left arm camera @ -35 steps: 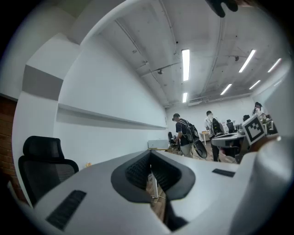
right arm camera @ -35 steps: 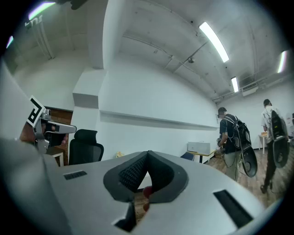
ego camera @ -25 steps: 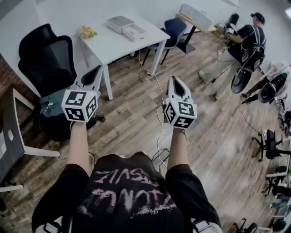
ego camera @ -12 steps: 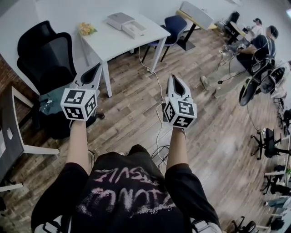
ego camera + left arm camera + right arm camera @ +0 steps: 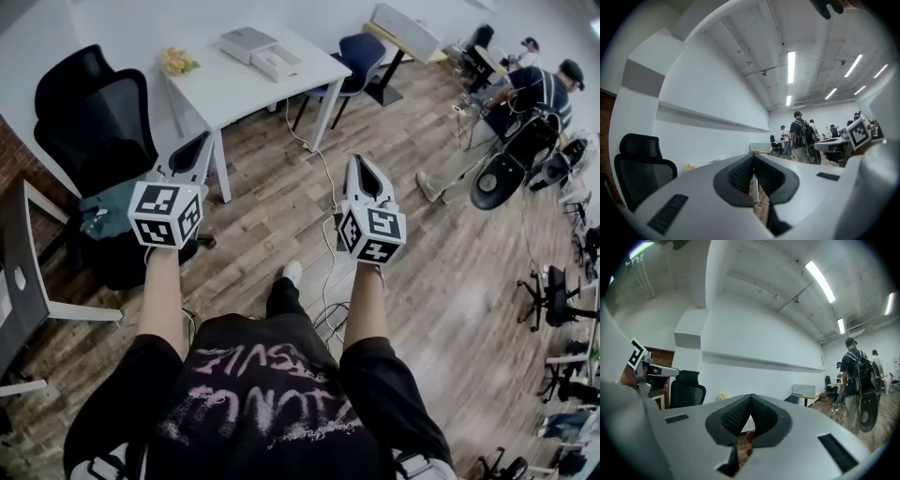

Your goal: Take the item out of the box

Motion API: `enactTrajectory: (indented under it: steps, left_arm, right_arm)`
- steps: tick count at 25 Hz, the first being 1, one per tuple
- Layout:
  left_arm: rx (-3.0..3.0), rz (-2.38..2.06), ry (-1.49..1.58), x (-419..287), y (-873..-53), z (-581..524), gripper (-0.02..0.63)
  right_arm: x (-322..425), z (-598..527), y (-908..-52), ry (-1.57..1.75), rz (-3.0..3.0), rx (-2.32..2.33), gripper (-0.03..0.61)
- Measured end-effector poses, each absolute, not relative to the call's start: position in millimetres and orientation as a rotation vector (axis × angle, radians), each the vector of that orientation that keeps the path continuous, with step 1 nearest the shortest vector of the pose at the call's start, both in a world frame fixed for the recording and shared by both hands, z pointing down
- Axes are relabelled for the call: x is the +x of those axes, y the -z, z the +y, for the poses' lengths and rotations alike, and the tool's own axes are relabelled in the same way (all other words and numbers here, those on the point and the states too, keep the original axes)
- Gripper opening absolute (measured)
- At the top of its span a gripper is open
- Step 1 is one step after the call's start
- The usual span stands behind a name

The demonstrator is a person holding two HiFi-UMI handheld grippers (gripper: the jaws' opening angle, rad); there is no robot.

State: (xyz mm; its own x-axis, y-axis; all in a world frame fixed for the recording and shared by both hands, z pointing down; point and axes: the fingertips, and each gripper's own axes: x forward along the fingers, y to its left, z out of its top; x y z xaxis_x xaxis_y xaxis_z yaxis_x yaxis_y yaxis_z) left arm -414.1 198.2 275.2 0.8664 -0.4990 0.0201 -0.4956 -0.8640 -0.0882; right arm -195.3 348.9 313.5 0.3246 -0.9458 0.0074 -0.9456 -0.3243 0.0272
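The pale grey left claw (image 5: pixel 203 141) and pale grey right claw (image 5: pixel 357 161) each have black ribbed pads and a white cube printed with black square markers. At eleven o'clock, the rectangular counter (image 5: pixel 246 92) is white, and the small clump (image 5: pixel 178 64) on it is yellow. The mesh office chair (image 5: pixel 92 117) at ten o'clock is black; the padded chair (image 5: pixel 362 54) at one o'clock is navy blue. The plank floor (image 5: pixel 450 272) is streaked brown and grey. At six o'clock, the black T-shirt (image 5: pixel 267 394) bears pale pink lettering.
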Motion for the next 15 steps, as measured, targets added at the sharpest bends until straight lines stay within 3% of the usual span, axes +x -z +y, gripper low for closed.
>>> enactTrajectory:
  steps: [15]
  left_arm:
    - [-2.948,0.829,0.084,-372,-280,149,0.003]
  right_arm:
    - [-147,289,-324,-0.023,-1.846,2.509,0.009]
